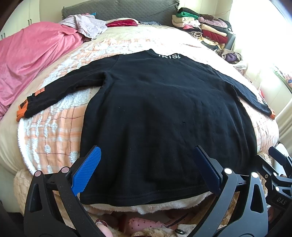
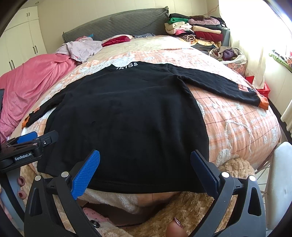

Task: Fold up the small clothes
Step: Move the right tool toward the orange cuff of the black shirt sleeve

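Observation:
A small black long-sleeved top point(image 1: 164, 113) lies flat on the bed, neck away from me, both sleeves spread out, with orange cuffs point(image 1: 21, 114). It also shows in the right wrist view point(image 2: 124, 118). My left gripper point(image 1: 147, 169) is open and empty, hovering over the top's near hem on its left half. My right gripper point(image 2: 145, 171) is open and empty over the near hem on its right half. The left gripper point(image 2: 29, 144) shows at the left edge of the right wrist view.
The bed has an orange checked blanket point(image 1: 60, 131). A pink quilt point(image 1: 32, 60) lies at the left. A pile of folded clothes point(image 1: 202, 27) stands at the far right by the grey headboard point(image 1: 118, 9). A fluffy beige throw point(image 2: 191, 209) hangs at the near edge.

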